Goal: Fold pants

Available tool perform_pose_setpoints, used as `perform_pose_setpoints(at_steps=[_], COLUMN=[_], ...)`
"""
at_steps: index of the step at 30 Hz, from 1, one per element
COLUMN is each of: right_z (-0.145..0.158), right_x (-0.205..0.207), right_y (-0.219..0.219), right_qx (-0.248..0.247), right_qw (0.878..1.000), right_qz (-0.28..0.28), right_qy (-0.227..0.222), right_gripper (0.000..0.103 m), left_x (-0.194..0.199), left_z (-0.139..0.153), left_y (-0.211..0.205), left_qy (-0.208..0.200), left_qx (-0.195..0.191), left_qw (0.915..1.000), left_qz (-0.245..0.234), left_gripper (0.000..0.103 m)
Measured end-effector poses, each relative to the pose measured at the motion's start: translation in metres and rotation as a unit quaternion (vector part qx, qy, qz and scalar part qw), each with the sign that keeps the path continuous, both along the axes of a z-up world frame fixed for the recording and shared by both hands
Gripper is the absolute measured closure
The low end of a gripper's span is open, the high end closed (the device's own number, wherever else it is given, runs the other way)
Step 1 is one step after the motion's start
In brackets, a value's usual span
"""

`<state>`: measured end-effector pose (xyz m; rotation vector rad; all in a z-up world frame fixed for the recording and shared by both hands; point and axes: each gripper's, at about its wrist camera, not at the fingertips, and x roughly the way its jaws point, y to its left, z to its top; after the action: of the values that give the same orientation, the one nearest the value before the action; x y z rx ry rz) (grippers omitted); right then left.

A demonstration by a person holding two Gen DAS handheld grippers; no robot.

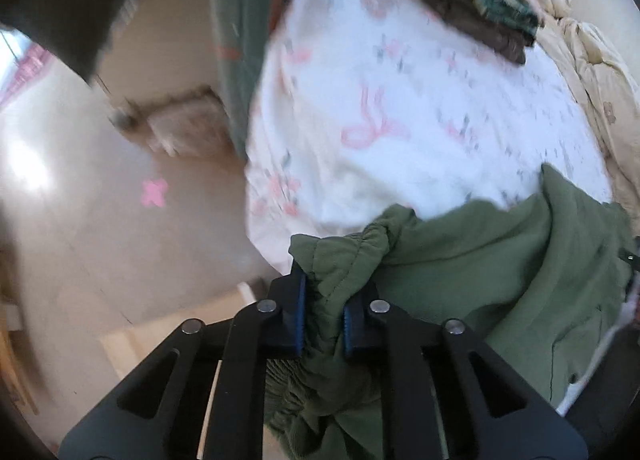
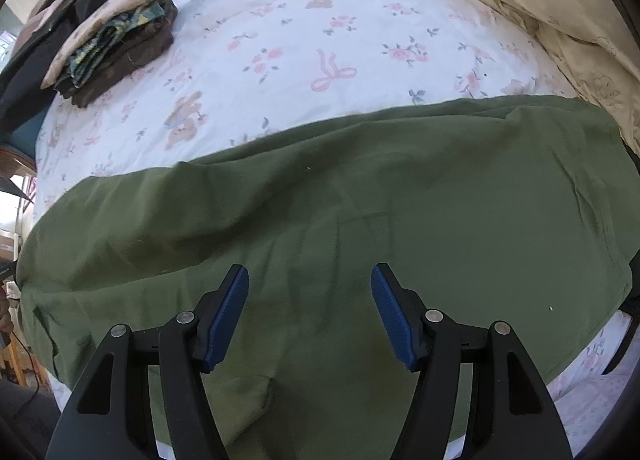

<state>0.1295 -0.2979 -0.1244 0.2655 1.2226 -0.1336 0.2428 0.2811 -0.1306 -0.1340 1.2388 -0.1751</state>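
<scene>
Olive green pants point(image 2: 360, 196) lie spread across the near part of a bed with a white floral sheet point(image 2: 304, 28). My left gripper point(image 1: 324, 300) is shut on a bunched, gathered edge of the pants point(image 1: 480, 260), which looks like the elastic waistband, and holds it at the bed's left edge. The left wrist view is motion-blurred. My right gripper point(image 2: 310, 292) is open and empty, hovering just above the flat middle of the pants, with its blue pads point(image 2: 228, 316) wide apart.
A stack of folded clothes point(image 2: 116, 48) sits at the far left of the bed, also in the left wrist view point(image 1: 460, 0). A beige bear-print quilt point(image 2: 560, 0) is heaped along the right side. The tan floor point(image 1: 120, 220) lies left of the bed.
</scene>
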Motion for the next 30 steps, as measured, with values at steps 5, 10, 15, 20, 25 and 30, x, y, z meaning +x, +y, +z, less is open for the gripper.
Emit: perform_pose_setpoints(at_steps=[5,10,15,20,25,30], right_z=[0.009,0.014,0.021,0.028,0.045,0.077], right_x=[-0.005,-0.006,-0.010,-0.014,-0.021,-0.029], right_y=[0.000,0.005,0.002,-0.004,-0.018,-0.058], right_qx=[0.016,0.016,0.024,0.031,0.032,0.030], right_qw=[1.000,1.000,0.999,0.998,0.997,0.990], right_qz=[-0.004,0.002,-0.003,-0.011,-0.023,-0.069], right_qy=[-0.015,-0.023,-0.034,-0.045,-0.070,-0.115], right_gripper=[0.037,0.037,0.037,0.037,0.037,0.037], left_x=[-0.003,0.022,0.060,0.095,0.093,0.073], left_z=[0.051,0.089,0.103,0.059,0.041,0.058], left_y=[0.007,0.019,0.045,0.054,0.055,0.027], left_qy=[-0.076,-0.128,-0.156,-0.075,-0.044,-0.051], left_qx=[0.034,0.065,0.114,0.118,0.105,0.107], left_qw=[0.9956,0.9855,0.9674,0.9751,0.9746,0.9792], left_qz=[0.044,0.091,0.164,0.173,0.192,0.165], left_gripper=[0.097,0.097,0.098,0.092,0.031,0.026])
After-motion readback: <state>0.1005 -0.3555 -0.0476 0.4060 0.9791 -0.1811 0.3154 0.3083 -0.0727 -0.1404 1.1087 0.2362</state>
